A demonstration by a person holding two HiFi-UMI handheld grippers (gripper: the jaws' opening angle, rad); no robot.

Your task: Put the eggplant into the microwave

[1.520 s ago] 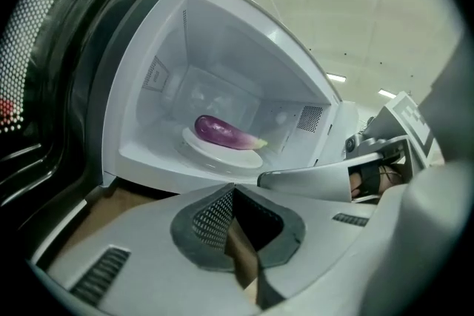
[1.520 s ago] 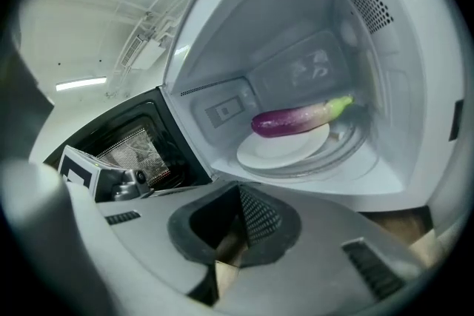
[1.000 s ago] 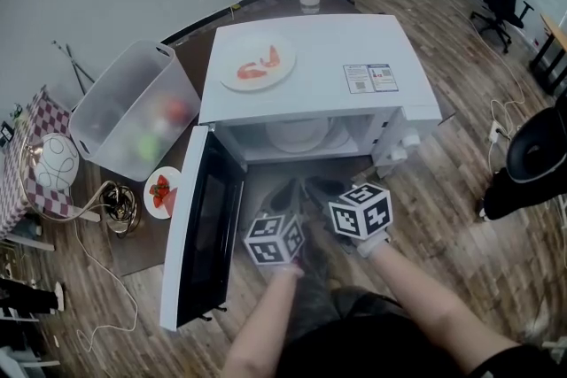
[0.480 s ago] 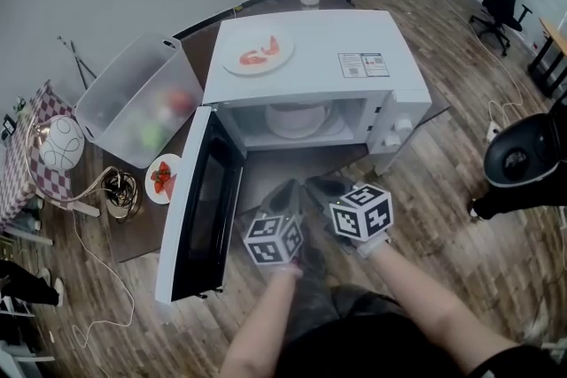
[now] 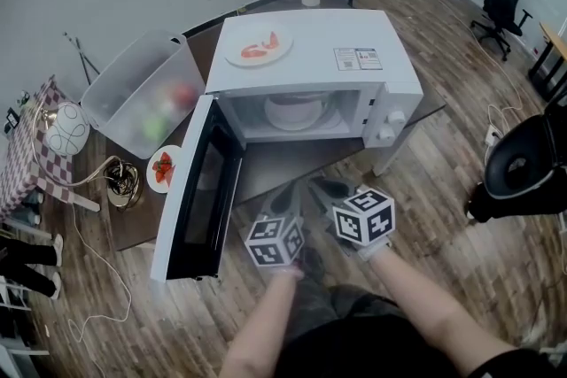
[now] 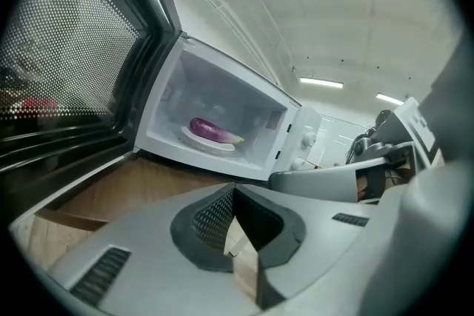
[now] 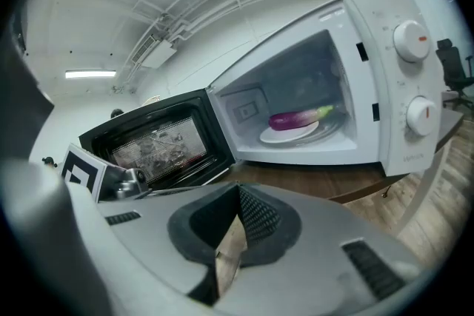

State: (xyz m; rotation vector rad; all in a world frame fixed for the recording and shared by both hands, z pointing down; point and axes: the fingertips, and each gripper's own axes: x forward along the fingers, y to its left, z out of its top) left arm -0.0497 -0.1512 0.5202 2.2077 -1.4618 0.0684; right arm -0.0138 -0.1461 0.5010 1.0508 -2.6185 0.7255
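Item: eggplant (image 7: 298, 118) lying on a white plate (image 7: 287, 134) inside the open microwave (image 5: 301, 57); both my grippers shut and empty.

Detail: my left gripper (image 6: 235, 232) and right gripper (image 7: 232, 234) sit side by side at lower centre of the head view, jaws closed with nothing between them, both well short of the cavity. The door (image 5: 199, 190) hangs open toward the left of the frame, its free edge near my left gripper. A bare strip of wooden tabletop (image 5: 283, 168) lies between my jaws and the cavity mouth. Two knobs (image 7: 415, 41) stand on the right panel edge, with faint print below them too small to read. A label sticker (image 5: 358, 58) sits on the microwave's top, text illegible, beside a second plate (image 5: 258, 47) holding red food. A clear bin (image 5: 142, 93) stands at upper left.
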